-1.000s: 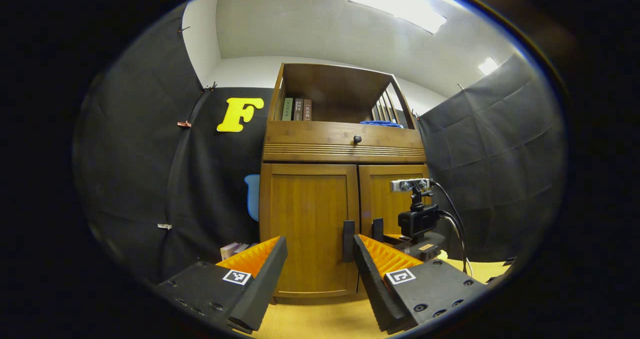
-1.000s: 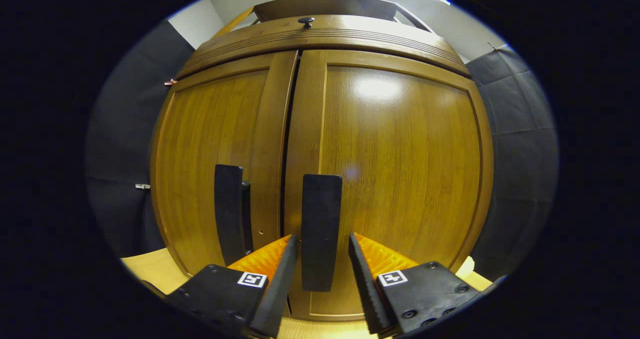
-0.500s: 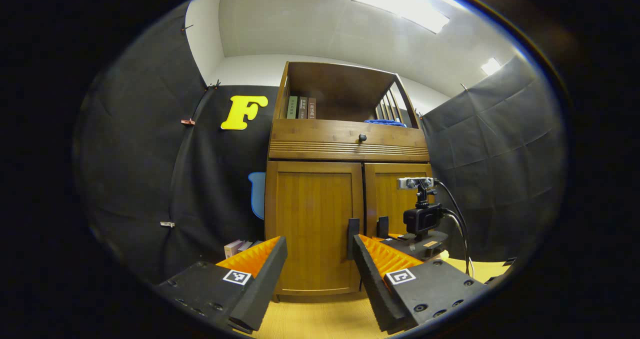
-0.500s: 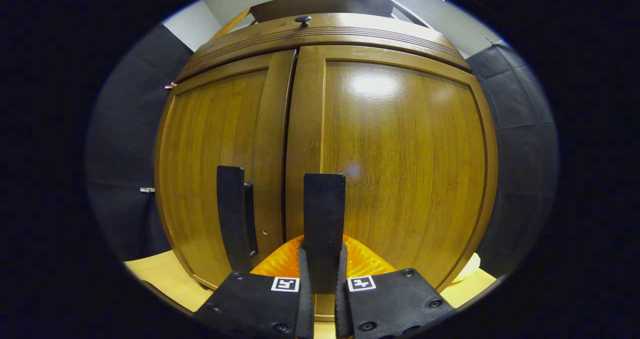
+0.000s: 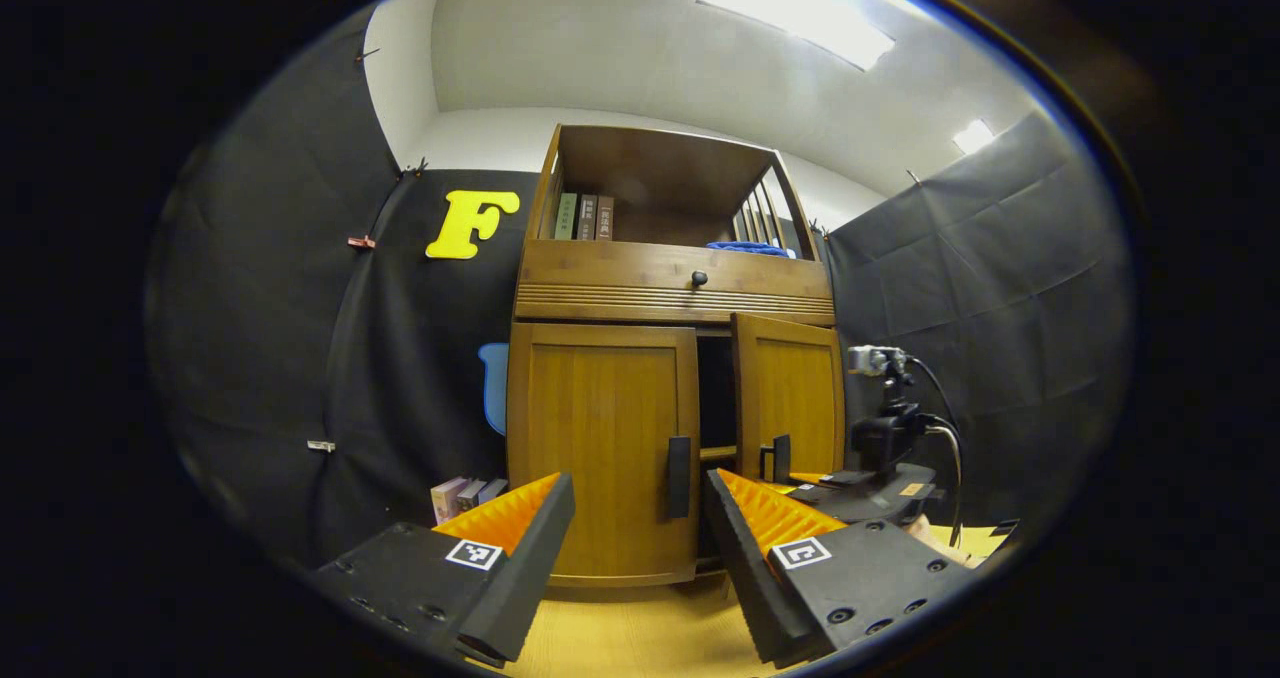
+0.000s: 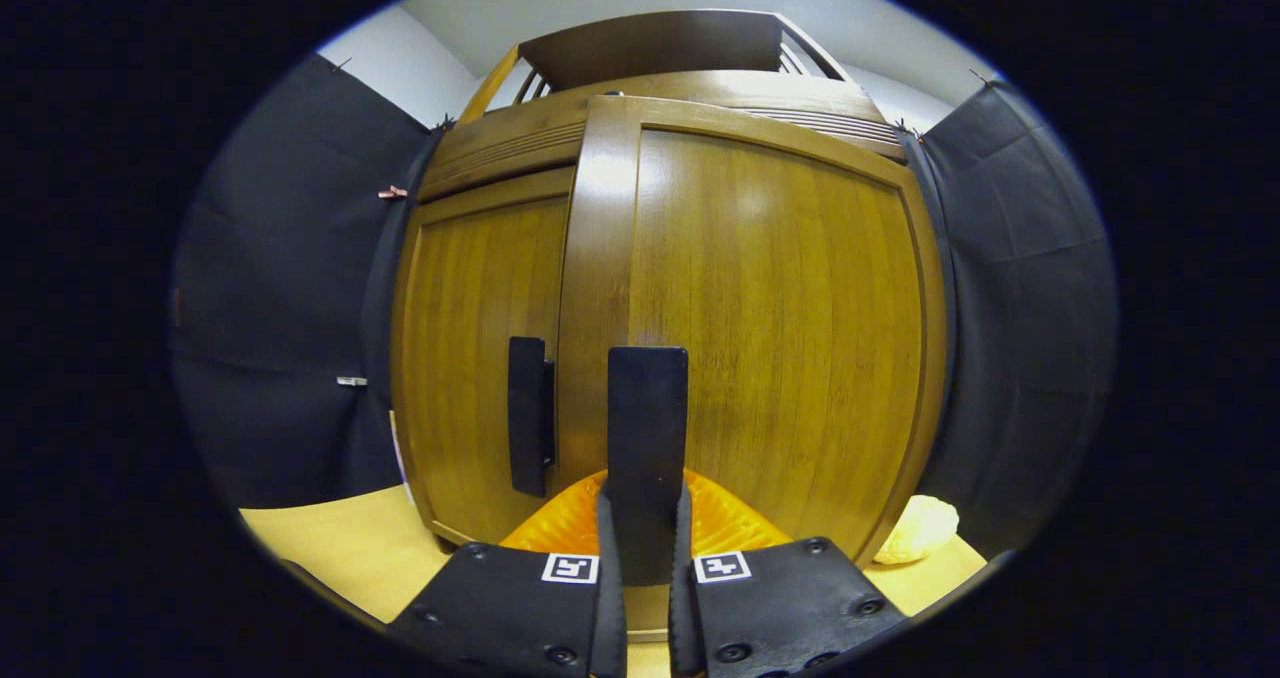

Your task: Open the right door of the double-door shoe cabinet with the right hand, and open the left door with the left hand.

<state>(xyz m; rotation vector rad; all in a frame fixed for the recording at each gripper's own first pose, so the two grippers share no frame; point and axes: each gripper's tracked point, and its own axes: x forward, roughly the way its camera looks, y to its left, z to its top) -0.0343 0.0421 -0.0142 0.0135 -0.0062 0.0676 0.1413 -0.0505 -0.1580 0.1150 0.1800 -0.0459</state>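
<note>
In the left gripper view the wooden shoe cabinet (image 5: 670, 298) stands ahead. Its left door (image 5: 598, 448) is closed, with a dark upright handle (image 5: 679, 476). The right door (image 5: 795, 403) is swung partly out, leaving a dark gap beside it. My left gripper (image 5: 638, 518) is open, well short of the cabinet. In the right gripper view my right gripper (image 6: 645, 548) is shut on the right door's handle (image 6: 646, 428). The right door (image 6: 780, 348) is close in front, and the left door's handle (image 6: 528, 414) shows to its left.
Books (image 5: 580, 216) and a blue thing (image 5: 750, 249) sit on the cabinet's open upper shelf, above a drawer knob (image 5: 699, 279). More books (image 5: 455, 496) lie on the floor left of the cabinet. A pale yellow lump (image 6: 915, 528) lies on the floor at the right.
My right gripper closed on the right door's handle and has pulled the door partly open. The left gripper stayed open and kept its distance.
</note>
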